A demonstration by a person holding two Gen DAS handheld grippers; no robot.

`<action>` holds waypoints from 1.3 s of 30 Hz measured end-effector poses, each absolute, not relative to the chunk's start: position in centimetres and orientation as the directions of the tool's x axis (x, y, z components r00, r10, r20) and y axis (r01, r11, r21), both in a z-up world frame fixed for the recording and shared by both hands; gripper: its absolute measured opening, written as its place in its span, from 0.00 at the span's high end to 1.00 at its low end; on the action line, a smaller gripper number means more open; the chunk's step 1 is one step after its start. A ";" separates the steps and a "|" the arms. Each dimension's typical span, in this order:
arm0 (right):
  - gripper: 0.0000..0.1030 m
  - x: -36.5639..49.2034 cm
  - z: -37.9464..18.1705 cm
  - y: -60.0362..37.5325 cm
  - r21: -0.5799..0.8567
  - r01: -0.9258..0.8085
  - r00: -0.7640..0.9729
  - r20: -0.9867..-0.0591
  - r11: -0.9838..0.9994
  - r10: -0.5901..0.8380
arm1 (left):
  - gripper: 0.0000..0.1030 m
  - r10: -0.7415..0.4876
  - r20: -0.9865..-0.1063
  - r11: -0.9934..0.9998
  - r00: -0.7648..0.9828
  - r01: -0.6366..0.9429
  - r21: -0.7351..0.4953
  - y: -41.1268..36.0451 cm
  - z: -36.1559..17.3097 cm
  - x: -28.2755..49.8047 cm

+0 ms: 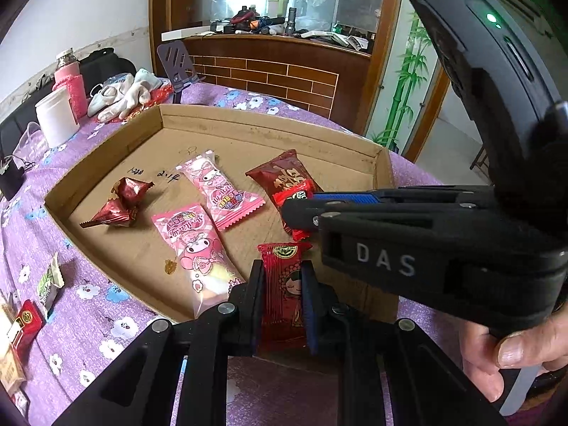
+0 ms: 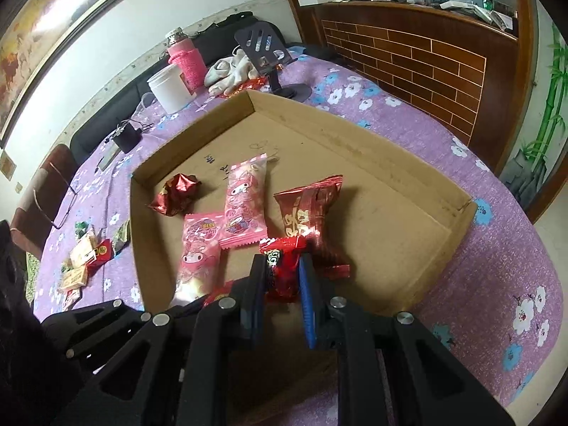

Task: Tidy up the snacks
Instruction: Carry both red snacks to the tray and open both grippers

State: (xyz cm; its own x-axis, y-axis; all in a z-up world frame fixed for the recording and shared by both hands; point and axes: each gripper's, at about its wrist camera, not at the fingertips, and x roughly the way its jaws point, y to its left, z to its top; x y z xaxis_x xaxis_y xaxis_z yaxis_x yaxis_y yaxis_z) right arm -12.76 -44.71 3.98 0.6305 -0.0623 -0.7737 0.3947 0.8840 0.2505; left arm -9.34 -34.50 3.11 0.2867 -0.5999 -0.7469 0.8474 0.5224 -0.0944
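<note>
From the left wrist, the left gripper (image 1: 282, 305) has its jaws pinching a flat red packet with a cartoon face (image 1: 283, 294), whose long axis runs straight out along the fingers, its far end poking past the tips over the near wall of the cardboard tray (image 1: 106, 163). Beyond the jaws and to their left lie two pink character packets (image 1: 198, 248) and one crumpled dark red foil wrapper (image 1: 120, 206); ahead and to the right sits one maroon pouch (image 1: 284, 177), partly hidden by the right gripper (image 1: 301, 213), which reaches in from the right and is the nearer one to that pouch. Outside the tray, far left of the jaws, a few small loose snacks (image 1: 46, 291) lie on the purple flowered cloth (image 1: 106, 326). From the right wrist, the right gripper (image 2: 282, 277) has its jaws clamped on a small bright red packet (image 2: 282, 266), held crosswise between the pads and just in front of the maroon pouch (image 2: 312, 220). The pink pair (image 2: 245, 209) lies ahead and left, the foil wrapper (image 2: 177, 193) further left. Both held packets hang over the tray's near part, so release there looks like the likely next move
</note>
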 end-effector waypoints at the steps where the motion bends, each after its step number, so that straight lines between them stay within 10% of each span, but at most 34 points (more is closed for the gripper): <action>1: 0.82 -12.7 4.0 -44.7 0.245 0.397 0.628 -0.776 0.885 -0.067 | 0.82 -0.600 -0.747 0.522 0.288 0.848 -0.093 -34.5 3.1 -9.3; 39: 0.70 -14.3 8.4 -41.5 0.282 0.318 0.703 -0.711 0.905 -0.025 | 0.68 -0.598 -0.732 0.580 0.326 0.807 -0.114 -29.4 7.4 -9.1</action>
